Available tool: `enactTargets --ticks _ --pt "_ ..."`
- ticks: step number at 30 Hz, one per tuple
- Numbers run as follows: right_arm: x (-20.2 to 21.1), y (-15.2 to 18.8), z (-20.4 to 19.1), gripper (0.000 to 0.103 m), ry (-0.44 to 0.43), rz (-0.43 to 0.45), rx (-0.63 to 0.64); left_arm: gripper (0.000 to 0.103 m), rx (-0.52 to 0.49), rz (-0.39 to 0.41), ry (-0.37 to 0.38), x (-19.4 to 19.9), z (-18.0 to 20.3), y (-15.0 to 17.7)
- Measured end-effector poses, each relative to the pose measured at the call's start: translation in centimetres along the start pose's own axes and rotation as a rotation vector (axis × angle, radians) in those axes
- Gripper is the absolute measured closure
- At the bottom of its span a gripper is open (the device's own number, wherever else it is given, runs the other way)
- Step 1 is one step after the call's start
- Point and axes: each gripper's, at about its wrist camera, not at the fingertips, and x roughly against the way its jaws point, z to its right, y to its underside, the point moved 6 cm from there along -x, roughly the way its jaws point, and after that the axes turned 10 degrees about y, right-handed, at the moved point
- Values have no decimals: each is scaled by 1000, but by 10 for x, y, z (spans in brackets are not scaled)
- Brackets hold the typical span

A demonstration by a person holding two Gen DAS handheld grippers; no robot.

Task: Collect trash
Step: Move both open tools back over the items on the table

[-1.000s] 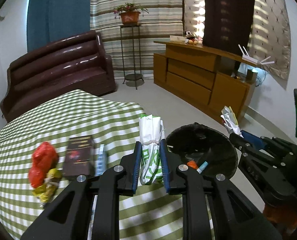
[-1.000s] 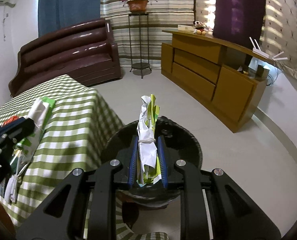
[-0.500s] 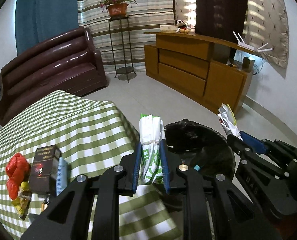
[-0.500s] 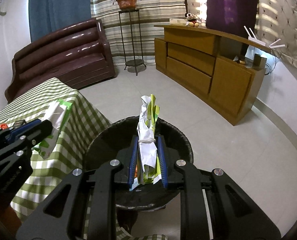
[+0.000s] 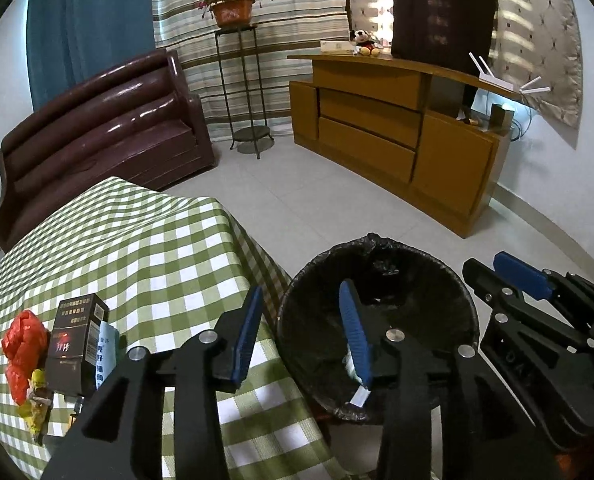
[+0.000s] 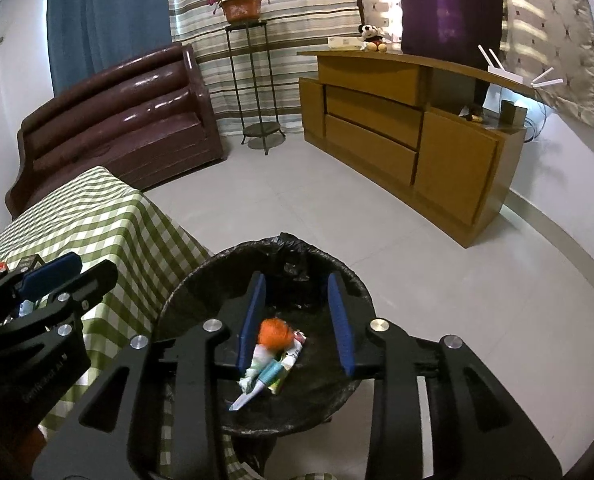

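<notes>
A bin with a black liner stands on the floor beside the table. My left gripper hovers at the bin's near left rim, its jaws opening with nothing between them. My right gripper hangs over the bin, jaws also opening and empty. Inside the bin lie an orange lump and crumpled green-white wrappers. On the table a red wrapper, a dark box, a blue-white packet and a yellow wrapper lie together at the left.
The green checked table ends just left of the bin. A brown sofa, a metal plant stand and a wooden sideboard line the walls. Pale tiled floor stretches beyond the bin.
Both grippers moved closer over the bin, then opened. The green-white wrappers they held have dropped out of the jaws into the bin.
</notes>
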Motion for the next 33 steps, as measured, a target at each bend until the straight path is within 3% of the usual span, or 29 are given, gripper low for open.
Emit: enactTargets --ticks 6,9,18,33 --pt "3 -1 3 68 10 5 1 62 7 6 -8 6 -3 0" --pt "6 0 3 62 14 7 4 59 17 8 -9 12 -6 0" --pt "19 8 -9 61 1 -1 28 58 36 8 -40 37 -24 10" --pt "60 29 -75 61 -91 -10 129 56 97 5 -135 96 -78 50"
